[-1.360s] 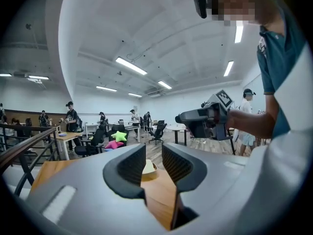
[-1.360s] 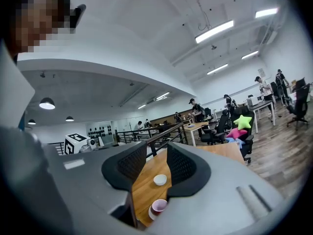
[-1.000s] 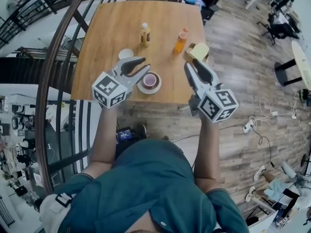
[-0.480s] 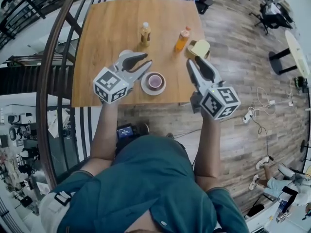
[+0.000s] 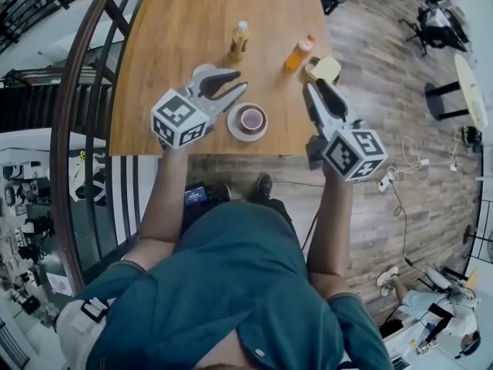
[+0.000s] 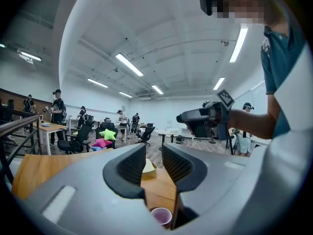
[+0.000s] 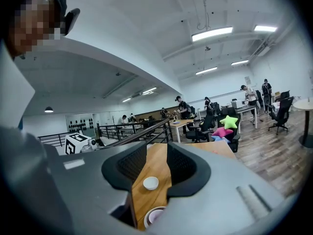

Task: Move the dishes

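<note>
Creeping in over the near edge of the worktop [image 5: 169, 45] is about all that has happened in the last second. Both arms sit a touch further forward than before, and the head has tipped along with them.

Left hand-held gripper [image 5: 239, 82] hangs just left of the cup [image 5: 252, 119] on its saucer [image 5: 258, 135]. Its jaws are apart with nothing between them, and it now covers more of the small white dish [image 5: 202, 71] behind it. Right hand-held gripper [image 5: 316, 86] is spread and empty too, tips near the yellow bowl [image 5: 325, 69]. Two bottles [image 5: 239, 38] stand further back.

So no dish is lifted yet: cup, saucer, dish and bowl all rest on the wood. My read is that this is only the approach, and the cup and saucer look like the first pick, since they sit between the two arms.
</note>
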`<state>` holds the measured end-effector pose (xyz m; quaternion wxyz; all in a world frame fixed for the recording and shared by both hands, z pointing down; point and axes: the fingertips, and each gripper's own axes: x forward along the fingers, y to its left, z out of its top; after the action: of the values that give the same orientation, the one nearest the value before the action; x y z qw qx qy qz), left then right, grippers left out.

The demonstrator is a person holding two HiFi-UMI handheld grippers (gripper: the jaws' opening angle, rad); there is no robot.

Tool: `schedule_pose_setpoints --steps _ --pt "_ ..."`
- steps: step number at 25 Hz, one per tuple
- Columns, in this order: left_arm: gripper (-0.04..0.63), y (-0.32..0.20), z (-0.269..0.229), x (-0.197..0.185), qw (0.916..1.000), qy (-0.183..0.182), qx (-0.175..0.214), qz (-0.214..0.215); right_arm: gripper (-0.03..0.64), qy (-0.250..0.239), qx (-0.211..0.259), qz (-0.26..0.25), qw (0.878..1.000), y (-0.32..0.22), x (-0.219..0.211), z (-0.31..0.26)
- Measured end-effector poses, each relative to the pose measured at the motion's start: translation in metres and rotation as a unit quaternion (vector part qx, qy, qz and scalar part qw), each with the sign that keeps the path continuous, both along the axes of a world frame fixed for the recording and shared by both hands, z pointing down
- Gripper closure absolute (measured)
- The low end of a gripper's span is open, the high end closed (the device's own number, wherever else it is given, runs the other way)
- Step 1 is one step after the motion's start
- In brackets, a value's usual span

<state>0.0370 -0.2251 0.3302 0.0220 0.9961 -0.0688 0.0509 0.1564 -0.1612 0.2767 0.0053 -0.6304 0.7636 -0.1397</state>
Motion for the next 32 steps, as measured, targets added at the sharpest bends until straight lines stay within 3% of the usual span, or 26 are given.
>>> schedule_pose_setpoints --steps 13,26,32 --pt "0.482 -0.012 0.020 0.005 0.9981 -0.027 -0.014 -0.053 0.503 -0.016 -0.011 -0.071 0.997 -0.054 0.018 0.018" --pt "0.463 -0.008 0.065 0.002 0.9923 -0.046 -0.045 -0.105 0.503 -0.037 -0.066 -0.151 0.986 -0.090 0.012 0.084" --pt "0.446 -0.019 0.098 0.014 0.9893 -0.075 -0.061 -0.109 0.503 -0.044 -0.097 -0.170 0.980 -0.115 0.020 0.115"
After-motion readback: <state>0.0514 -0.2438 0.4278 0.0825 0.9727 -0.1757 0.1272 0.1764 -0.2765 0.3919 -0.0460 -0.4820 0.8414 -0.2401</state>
